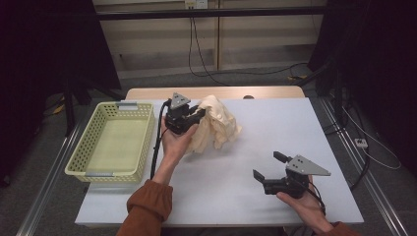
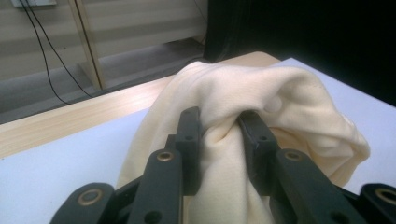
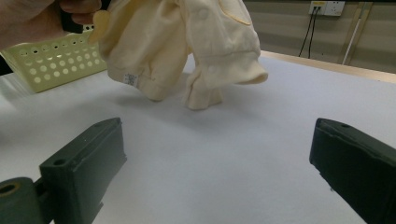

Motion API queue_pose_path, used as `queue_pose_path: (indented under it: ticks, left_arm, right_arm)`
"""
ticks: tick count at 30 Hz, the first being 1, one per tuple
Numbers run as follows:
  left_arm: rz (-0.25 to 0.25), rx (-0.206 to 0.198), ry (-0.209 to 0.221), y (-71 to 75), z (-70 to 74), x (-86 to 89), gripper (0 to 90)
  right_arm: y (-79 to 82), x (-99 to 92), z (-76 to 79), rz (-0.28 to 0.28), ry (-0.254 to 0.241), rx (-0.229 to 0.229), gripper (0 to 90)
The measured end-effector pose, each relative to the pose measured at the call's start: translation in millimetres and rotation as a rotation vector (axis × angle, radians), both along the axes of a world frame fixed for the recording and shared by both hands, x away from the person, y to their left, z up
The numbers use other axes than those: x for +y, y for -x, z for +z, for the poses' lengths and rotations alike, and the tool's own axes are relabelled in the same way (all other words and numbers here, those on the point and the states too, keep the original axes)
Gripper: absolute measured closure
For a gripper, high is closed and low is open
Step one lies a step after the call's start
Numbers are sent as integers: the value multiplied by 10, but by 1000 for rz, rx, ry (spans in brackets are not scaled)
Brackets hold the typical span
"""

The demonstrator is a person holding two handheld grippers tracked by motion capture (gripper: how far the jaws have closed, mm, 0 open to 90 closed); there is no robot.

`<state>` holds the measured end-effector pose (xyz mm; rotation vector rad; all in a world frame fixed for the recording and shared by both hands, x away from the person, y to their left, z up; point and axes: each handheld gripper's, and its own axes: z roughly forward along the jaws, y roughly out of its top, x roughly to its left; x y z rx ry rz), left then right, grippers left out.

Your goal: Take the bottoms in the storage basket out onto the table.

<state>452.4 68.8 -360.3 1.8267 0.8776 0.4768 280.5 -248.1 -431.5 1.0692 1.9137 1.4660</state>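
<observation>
No readable text, brand or number anywhere you look. Only candidate: small white tag (image 3: 129, 79) sewn at hem of cream garment (image 3: 187, 46) in right gripper view, print on it too blurred to read. Basket (image 1: 113, 142), table (image 1: 275, 147), gripper bodies carry no legible markings.

Right gripper (image 3: 215, 154) jaws spread wide, nothing between them, hovering over bare white table (image 3: 224, 186). Ahead: cream garment (image 3: 187, 46) lifted at upper left, its cuffs and hem hanging down to the tabletop, small label on one hem. Hand (image 3: 32, 18) at top left. Perforated yellow-green basket (image 3: 51, 60) far left.
</observation>
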Motion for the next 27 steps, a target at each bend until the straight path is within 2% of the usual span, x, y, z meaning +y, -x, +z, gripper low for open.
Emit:
queue_pose_path:
  ticks: [5,7,13,22,24,27]
  left_arm:
    - [-9,9,-18,-5,-55,-30,721]
    - [-9,20,-16,-9,-83,-37,718]
    - [-26,57,-46,-27,-193,-77,710]
    - [-48,85,-67,-40,-326,-148,704]
    - [-30,92,-88,-54,-367,-169,699]
    - [-23,106,-90,-88,-424,-178,697]
  right_arm:
    - [2,3,0,3,-1,1,35]
    - [2,2,-1,1,2,2,35]
    - [3,5,0,2,2,1,35]
    - [4,1,0,3,1,1,36]
    - [6,1,1,3,1,0,36]
    - [8,1,1,3,2,-1,35]
